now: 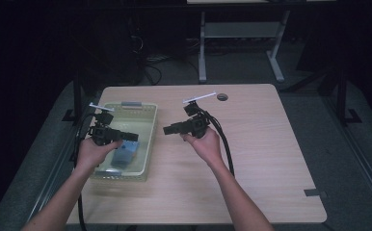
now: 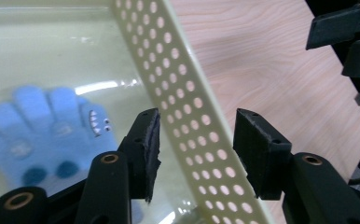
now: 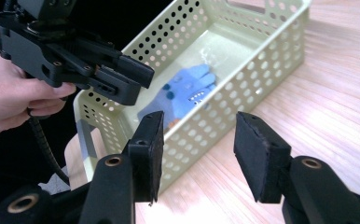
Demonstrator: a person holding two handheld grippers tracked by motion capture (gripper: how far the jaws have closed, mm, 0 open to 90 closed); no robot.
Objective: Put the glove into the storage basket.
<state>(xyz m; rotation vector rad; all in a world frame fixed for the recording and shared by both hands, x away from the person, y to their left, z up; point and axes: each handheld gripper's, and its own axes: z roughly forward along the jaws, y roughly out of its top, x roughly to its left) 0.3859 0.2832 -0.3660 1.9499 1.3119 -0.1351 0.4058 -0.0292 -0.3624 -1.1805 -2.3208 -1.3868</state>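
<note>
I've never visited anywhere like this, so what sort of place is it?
Probably a lab or workshop set up for recording handwork: a plain wooden table in a dark room, cabled tongs in each hand, and a perforated basket holding a blue glove.

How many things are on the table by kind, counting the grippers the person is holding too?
Perforated basket: 1
Blue glove lying inside the basket: 1
Handheld grippers: 2, the left gripper and the right gripper, both with jaws apart and nothing between them
Total: 4
</note>
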